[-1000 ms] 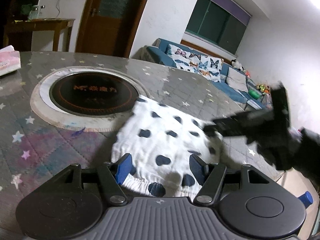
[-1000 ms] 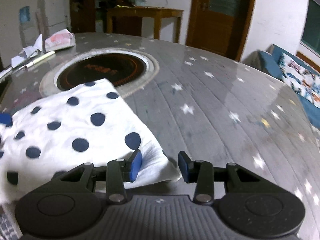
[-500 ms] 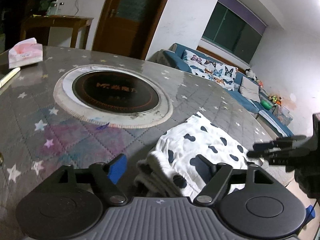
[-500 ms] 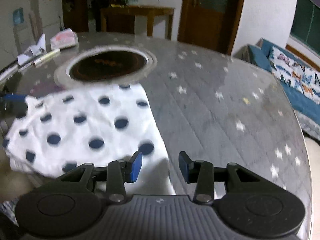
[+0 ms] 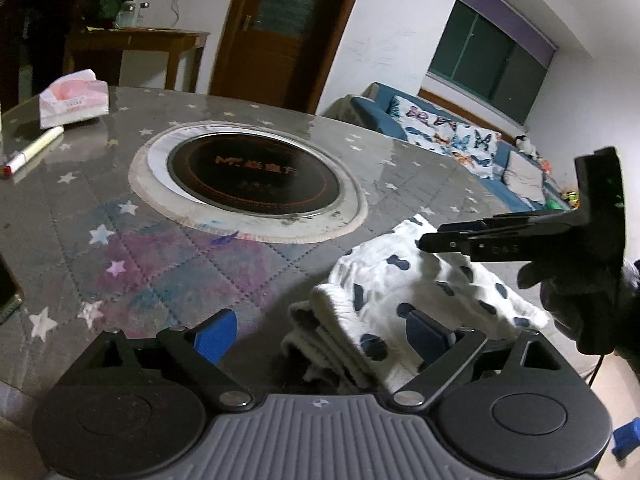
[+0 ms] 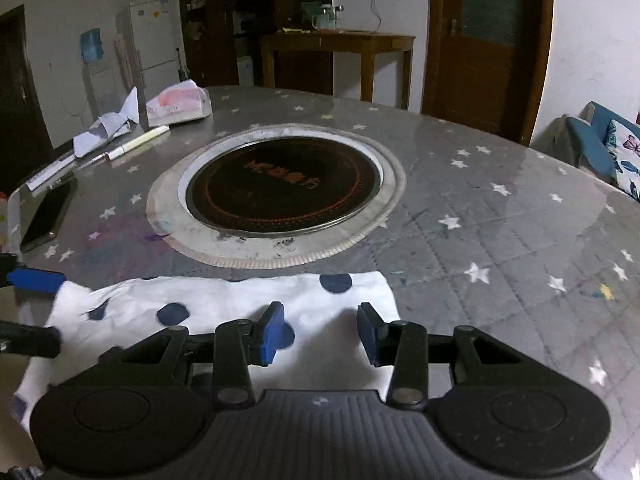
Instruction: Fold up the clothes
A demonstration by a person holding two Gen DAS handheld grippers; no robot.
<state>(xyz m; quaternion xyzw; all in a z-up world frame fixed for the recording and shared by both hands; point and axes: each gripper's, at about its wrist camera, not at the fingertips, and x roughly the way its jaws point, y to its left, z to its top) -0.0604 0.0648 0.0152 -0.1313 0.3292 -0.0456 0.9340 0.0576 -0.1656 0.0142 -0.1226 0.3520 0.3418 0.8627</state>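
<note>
A white garment with dark blue dots lies folded at the near edge of the round table, also in the right wrist view. My left gripper is open, its jaws spread wide at the folded garment's left end, holding nothing. My right gripper is open just above the garment's near right part; it shows from the side in the left wrist view, over the cloth.
A round black cooktop sits in the grey star-patterned table. A tissue pack, a pen, crumpled paper and a phone lie at the far left. A blue sofa stands behind.
The garment went from spread flat to a folded bundle. Both grippers drew back toward the near table edge; the left gripper's jaws opened wider.
</note>
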